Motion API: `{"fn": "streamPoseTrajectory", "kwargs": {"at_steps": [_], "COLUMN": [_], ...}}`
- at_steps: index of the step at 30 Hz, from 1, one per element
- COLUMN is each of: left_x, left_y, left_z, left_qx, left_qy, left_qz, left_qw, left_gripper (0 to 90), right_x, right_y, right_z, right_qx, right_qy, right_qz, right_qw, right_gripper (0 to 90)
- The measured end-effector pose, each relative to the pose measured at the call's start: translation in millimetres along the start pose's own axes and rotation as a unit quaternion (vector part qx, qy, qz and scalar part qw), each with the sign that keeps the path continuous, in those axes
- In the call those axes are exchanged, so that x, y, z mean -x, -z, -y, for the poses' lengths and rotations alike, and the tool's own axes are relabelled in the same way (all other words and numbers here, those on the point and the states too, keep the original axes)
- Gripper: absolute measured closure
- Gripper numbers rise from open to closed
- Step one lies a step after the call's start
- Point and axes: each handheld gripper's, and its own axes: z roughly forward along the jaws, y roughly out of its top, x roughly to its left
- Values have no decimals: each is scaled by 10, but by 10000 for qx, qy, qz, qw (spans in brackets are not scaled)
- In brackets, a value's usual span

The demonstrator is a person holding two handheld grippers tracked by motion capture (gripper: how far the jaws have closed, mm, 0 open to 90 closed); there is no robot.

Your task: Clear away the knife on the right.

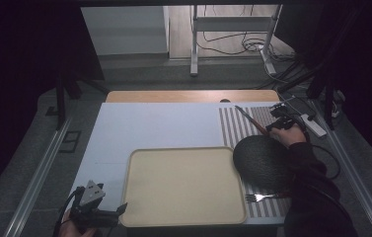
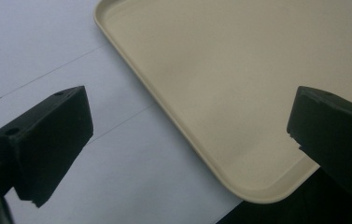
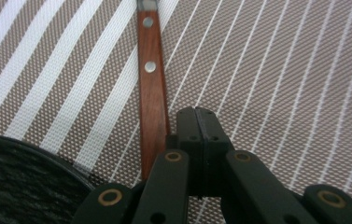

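Note:
A knife with a red-brown wooden handle (image 3: 152,93) lies on the striped placemat (image 3: 281,70). It lies slantwise at the mat's far end (image 1: 250,120). My right gripper (image 3: 201,116) is shut, its jaws pressed together just right of the handle's end, with nothing between them; it sits beyond the plate (image 1: 273,127). A black round plate (image 1: 262,160) rests on the placemat, its rim (image 3: 15,182) close to the handle. My left gripper (image 2: 187,126) is open above the near left corner of a beige tray (image 2: 239,70), at the table's near left (image 1: 122,210).
The beige tray (image 1: 183,149) is bare and takes up the table's near middle. A fork (image 1: 257,198) lies on the placemat (image 1: 233,123) near the front edge, right of the tray. The white table surface (image 1: 149,123) stretches beyond the tray.

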Motion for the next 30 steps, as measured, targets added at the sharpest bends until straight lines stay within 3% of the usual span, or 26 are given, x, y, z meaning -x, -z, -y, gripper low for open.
{"fn": "streamPoseTrajectory", "kwargs": {"at_steps": [4,9,14,23,25,30], "left_x": [1,6,10,19,21,23], "left_y": [-1,-3,-7,-11,-11,-13], "left_z": [0,-2,-4,-5,-6,-8], "left_qx": [-5,-21,-31,-50,-63,-80], "left_qy": [-7,-23,-33,-67,-88,-115], "left_qz": [-7,-16,-26,-46,-53,-56], "left_qw": [10000,10000,10000,10000,9999,9999], "left_gripper": [2,2,2,3,3,4], "right_x": [19,8,-44,-176,-200,-224], "right_y": [77,157,187,170,170,137], "right_z": [-23,-66,-123,-227,-249,-281], "right_qx": [154,318,400,290,305,200], "right_qy": [-89,-200,-73,77,140,156], "right_qz": [11,23,-78,-97,-244,-203], "right_qw": [9998,9993,9991,9995,9991,9995], "right_gripper": [828,662,484,200,167,120]}}
